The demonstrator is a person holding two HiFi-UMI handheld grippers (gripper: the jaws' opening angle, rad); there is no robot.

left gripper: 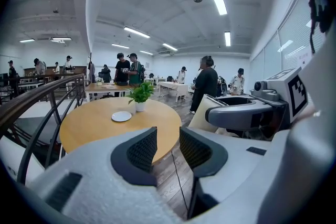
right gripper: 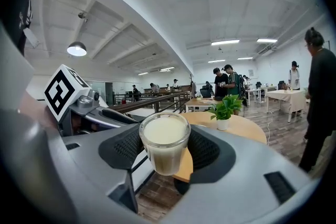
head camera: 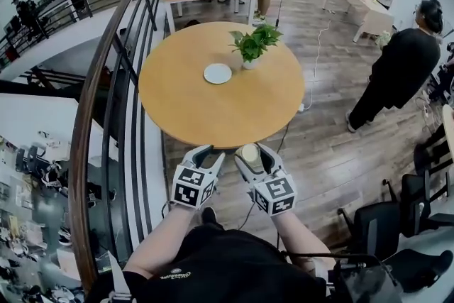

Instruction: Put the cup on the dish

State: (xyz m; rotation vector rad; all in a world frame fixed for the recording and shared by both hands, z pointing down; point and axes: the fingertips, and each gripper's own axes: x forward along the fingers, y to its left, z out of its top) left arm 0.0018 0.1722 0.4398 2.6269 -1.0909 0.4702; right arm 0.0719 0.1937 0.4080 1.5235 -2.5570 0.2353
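Head view: a person stands at the near edge of a round wooden counter (head camera: 213, 113) and holds a pair of tongs in each hand. The right tongs (head camera: 250, 152) carry a small cup (head camera: 249, 151) of pale, milky liquid, just short of the counter's near rim. The left tongs (head camera: 211, 155) sit just beside them. The white dish (head camera: 218, 73) lies toward the far side of the counter, near a potted plant (head camera: 253, 45) and well apart from the cup.

Left gripper view: the left tongs (left gripper: 168, 136) are parted by a narrow gap and hold nothing; only the floor and the counter's edge show between them. The dish (left gripper: 121, 116) is ahead.

Right gripper view: the right tongs (right gripper: 165, 147) are closed on the cup (right gripper: 164, 141), one jaw on each side of the glass. The cup is upright and nearly full.

The step in hand appears to be the carry, with the cup grasped and the placing not yet begun. The next move likely calls for a level reach across the counter, keeping the cup upright so that nothing spills. The cup should then be lowered onto the middle of the dish, clear of the plant, before the tongs let go.
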